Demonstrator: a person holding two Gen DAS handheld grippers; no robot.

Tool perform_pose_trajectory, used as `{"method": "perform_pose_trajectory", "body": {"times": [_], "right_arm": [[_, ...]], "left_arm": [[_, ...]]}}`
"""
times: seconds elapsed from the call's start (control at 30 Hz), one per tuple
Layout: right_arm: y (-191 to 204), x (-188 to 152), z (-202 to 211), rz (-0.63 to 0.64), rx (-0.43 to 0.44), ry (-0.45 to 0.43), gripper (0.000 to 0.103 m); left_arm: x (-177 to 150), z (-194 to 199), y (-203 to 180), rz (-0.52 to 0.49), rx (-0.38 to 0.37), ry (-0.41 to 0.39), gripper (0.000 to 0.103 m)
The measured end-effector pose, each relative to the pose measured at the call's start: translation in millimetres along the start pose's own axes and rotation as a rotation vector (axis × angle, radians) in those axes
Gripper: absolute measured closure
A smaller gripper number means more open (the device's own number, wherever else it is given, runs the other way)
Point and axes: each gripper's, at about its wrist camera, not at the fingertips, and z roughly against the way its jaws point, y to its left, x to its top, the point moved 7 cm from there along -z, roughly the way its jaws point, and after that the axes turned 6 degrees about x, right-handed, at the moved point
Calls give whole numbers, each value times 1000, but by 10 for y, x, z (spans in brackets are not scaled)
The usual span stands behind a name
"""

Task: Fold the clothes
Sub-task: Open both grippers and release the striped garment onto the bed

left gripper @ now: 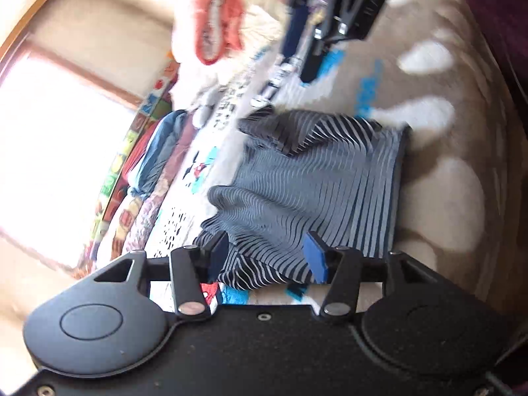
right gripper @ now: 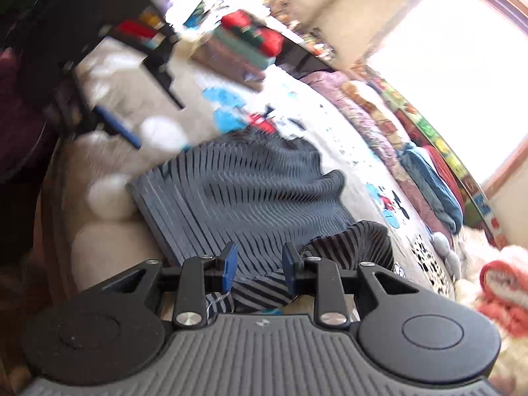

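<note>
Grey-and-black striped knit garment [left gripper: 307, 184], rumpled, on patterned bedspread [left gripper: 211, 138], just beyond both tongs. Left gripper [left gripper: 267, 257] and right gripper [right gripper: 259, 269]: jaws parted, nothing pinched. Fabric light, limp, stretchy; likely best grasped at straight hem corners, far right.

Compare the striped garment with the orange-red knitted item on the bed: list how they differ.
The striped garment is grey with thin dark stripes; the orange-red knitted item is fuzzy, with whitish parts. The striped garment lies partly flattened with a straight folded edge, near both tools; the orange-red knitted item sits bunched in a heap off to the side, away from them. Both rest on the patterned bedding.
</note>
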Motion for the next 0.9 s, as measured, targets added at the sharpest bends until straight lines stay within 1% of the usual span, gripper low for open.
{"method": "perform_pose_trajectory", "body": {"times": [0.03,0.07,0.1,0.13,0.17,0.2,0.23,0.27,0.3,0.37,0.4,0.47,0.53,0.6,0.63,0.7,0.77,0.83,0.9], "right_arm": [[-171,78,84,-138,0,-69,61],[-347,156,170,-276,0,-138,56],[-490,139,232,-446,45,-214,43],[-636,111,295,-620,97,-292,33],[-761,30,301,-789,169,-361,31],[-839,-55,278,-915,229,-412,31],[-914,-203,233,-1071,297,-481,31],[-972,-358,179,-1192,335,-537,31],[-995,-532,110,-1273,333,-566,30],[-1034,-890,-33,-1424,319,-615,30],[-993,-1072,-118,-1477,297,-624,28],[-936,-1405,-289,-1565,258,-612,28],[-909,-1659,-437,-1631,200,-561,28],[-914,-1726,-519,-1598,143,-516,28],[-923,-1709,-550,-1560,129,-501,28],[-944,-1665,-609,-1477,104,-472,28],[-980,-1625,-674,-1431,106,-448,28],[-987,-1605,-745,-1422,116,-436,28],[-1015,-1581,-836,-1430,129,-431,28]], "left_arm": [[55,41,168,130,-5,-7,37],[111,82,338,260,-9,-15,31],[166,123,511,390,-14,-22,22],[205,154,672,520,-24,-30,18],[173,144,777,656,-60,-37,17],[139,132,875,787,-96,-44,17],[87,103,924,899,-129,-46,16],[23,56,943,997,-150,-43,16],[-39,7,959,1091,-166,-37,16],[-181,-147,930,1227,-151,11,16],[-262,-236,907,1287,-140,41,16],[-472,-357,882,1415,-136,106,16],[-691,-477,847,1537,-145,164,15],[-896,-618,794,1650,-153,214,15],[-1002,-679,771,1693,-142,234,15],[-1142,-816,773,1729,-101,268,17],[-1286,-976,780,1751,-65,303,20],[-1384,-1148,817,1763,-47,323,21],[-1470,-1361,886,1775,-34,305,22]]}}
